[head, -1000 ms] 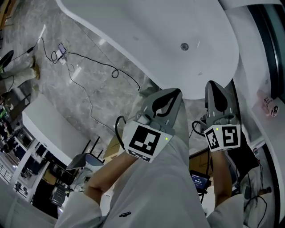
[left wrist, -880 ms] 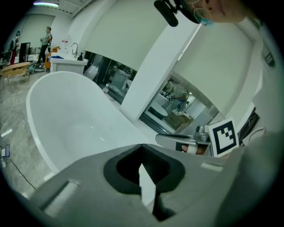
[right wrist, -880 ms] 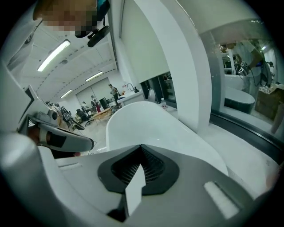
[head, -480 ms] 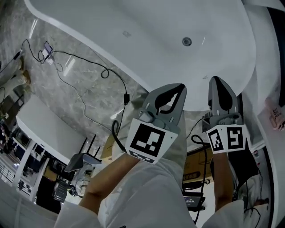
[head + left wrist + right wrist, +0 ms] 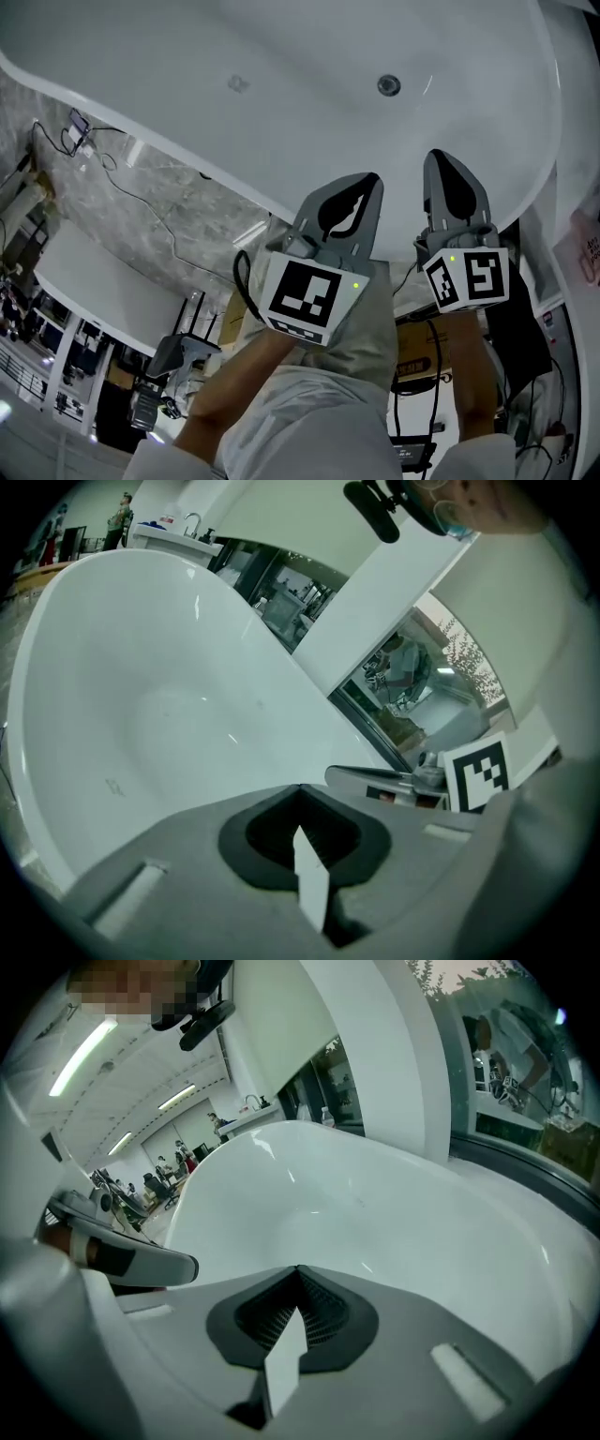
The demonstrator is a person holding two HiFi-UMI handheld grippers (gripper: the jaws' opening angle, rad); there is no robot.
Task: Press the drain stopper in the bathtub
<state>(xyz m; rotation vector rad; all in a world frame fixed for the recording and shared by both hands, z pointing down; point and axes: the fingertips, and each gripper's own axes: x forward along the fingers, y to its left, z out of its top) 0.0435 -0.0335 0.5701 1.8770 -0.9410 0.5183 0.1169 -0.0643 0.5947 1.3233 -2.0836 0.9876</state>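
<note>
The white bathtub point(image 5: 150, 103) fills the top of the head view. Its round metal drain stopper point(image 5: 388, 85) sits on the tub floor, right of the middle. My left gripper point(image 5: 367, 180) is shut and empty, its tip just over the near rim, below and slightly left of the stopper. My right gripper point(image 5: 442, 156) is shut and empty too, reaching over the rim, closer to the stopper and a little right of it. In the left gripper view the jaws point(image 5: 300, 789) meet at a point above the tub's inside. The right gripper view shows the same point(image 5: 298, 1271).
A small fitting point(image 5: 236, 83) marks the tub floor left of the stopper. Black cables point(image 5: 155, 211) trail over the marble floor at the left. A white counter point(image 5: 89, 272) and equipment on stands point(image 5: 169, 361) lie at the lower left. A cardboard box point(image 5: 422, 349) sits under the right arm.
The tub has come nearer and fills more of the head view. Both grippers have advanced from outside the rim to over it, still shut.
</note>
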